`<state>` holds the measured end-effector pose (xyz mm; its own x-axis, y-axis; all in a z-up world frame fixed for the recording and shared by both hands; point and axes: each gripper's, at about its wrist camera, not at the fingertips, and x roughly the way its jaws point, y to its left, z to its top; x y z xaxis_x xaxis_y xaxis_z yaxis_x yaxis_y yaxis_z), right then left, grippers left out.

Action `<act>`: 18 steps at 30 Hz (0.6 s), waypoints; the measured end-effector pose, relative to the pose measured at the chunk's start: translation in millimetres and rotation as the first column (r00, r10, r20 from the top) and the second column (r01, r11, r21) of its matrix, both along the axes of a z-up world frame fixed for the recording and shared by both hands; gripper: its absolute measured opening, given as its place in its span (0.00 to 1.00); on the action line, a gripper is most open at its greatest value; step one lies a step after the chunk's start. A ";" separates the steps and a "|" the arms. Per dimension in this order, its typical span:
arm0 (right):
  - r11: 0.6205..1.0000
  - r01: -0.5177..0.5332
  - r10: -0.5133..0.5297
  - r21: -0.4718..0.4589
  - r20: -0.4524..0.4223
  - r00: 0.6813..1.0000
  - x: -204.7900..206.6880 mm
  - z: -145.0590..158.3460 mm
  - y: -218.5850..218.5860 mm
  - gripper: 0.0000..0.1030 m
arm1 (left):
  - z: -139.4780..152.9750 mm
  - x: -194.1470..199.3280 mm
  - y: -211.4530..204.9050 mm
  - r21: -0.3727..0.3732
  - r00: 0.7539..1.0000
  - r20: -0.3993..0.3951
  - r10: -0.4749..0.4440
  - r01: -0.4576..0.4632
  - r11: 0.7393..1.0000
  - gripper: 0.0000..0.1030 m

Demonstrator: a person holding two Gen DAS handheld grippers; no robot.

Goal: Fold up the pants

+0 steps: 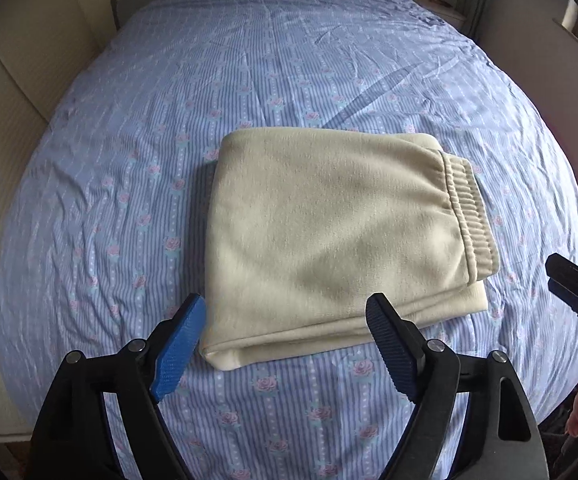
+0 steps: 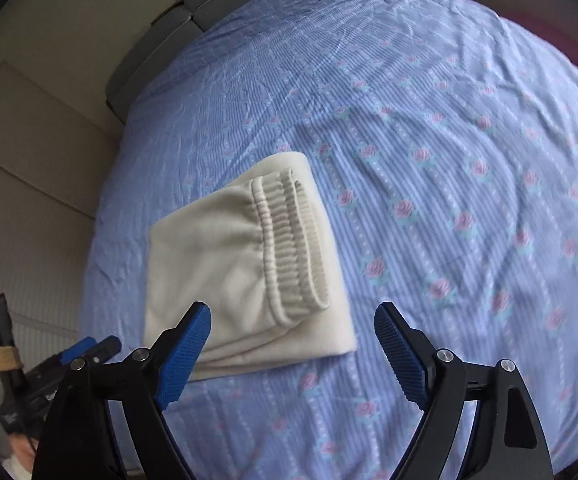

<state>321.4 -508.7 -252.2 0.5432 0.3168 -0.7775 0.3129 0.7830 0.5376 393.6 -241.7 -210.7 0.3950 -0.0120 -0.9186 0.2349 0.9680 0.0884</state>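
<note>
Cream pants [image 1: 329,240] lie folded into a compact rectangle on the bed, with the ribbed elastic waistband [image 1: 469,216] on top at the right side. They also show in the right wrist view [image 2: 225,264], waistband [image 2: 289,248] facing right. My left gripper [image 1: 285,344] is open and empty, held above the pants' near edge. My right gripper [image 2: 293,344] is open and empty, above the pants' near right corner. The right gripper also shows at the right edge of the left wrist view [image 1: 577,284]. The left gripper shows at the lower left of the right wrist view [image 2: 85,352].
The bed has a blue striped sheet [image 1: 249,80] with pink roses, wrinkled in places. Beige walls [image 1: 21,92] and a white radiator [image 2: 37,312] lie to the left. A grey bed frame edge [image 2: 145,60] sits at the far end.
</note>
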 end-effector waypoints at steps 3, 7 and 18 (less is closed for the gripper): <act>0.991 0.076 -0.077 0.107 0.003 0.997 -18.3 -24.1 7.9 0.82 | -0.8 -8.9 -5.5 0.039 0.996 0.059 -0.065 0.063 0.997 0.83; 0.960 0.178 -0.192 0.218 0.043 0.981 -41.1 -59.0 23.5 0.82 | -17.5 -13.7 -8.4 0.095 0.985 0.107 -0.138 0.128 0.987 0.84; 0.851 0.377 -0.435 0.365 0.091 0.896 -70.2 -144.5 82.6 0.91 | -65.3 -27.0 15.1 0.149 0.932 0.209 -0.296 0.269 0.951 0.84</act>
